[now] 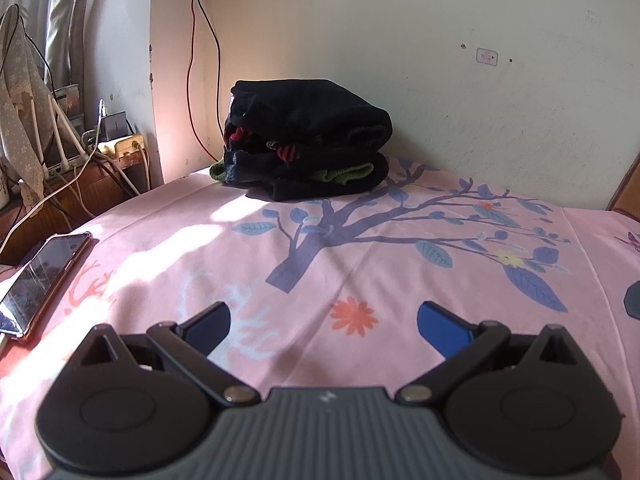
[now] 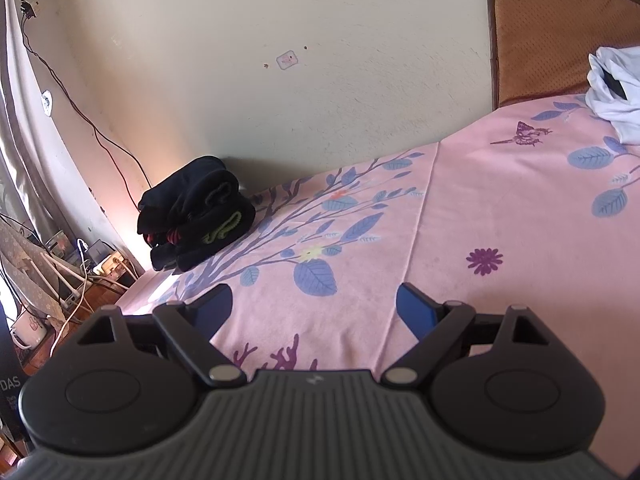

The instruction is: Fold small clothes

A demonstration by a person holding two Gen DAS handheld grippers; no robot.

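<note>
Both the left gripper [image 1: 324, 322] and the right gripper [image 2: 316, 306] hover over the bed [image 1: 360, 248] with fingers spread wide, holding nothing. A stack of folded dark clothes [image 1: 304, 140] sits at the bed's far left corner by the wall. A crumpled white garment [image 2: 616, 88] lies near the pillow [image 2: 552, 40]; fetching it looks like the next step.

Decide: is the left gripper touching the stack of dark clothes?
Apart. The left wrist view shows the open left gripper with bare pink bedsheet between it and the stack of dark clothes.
</note>
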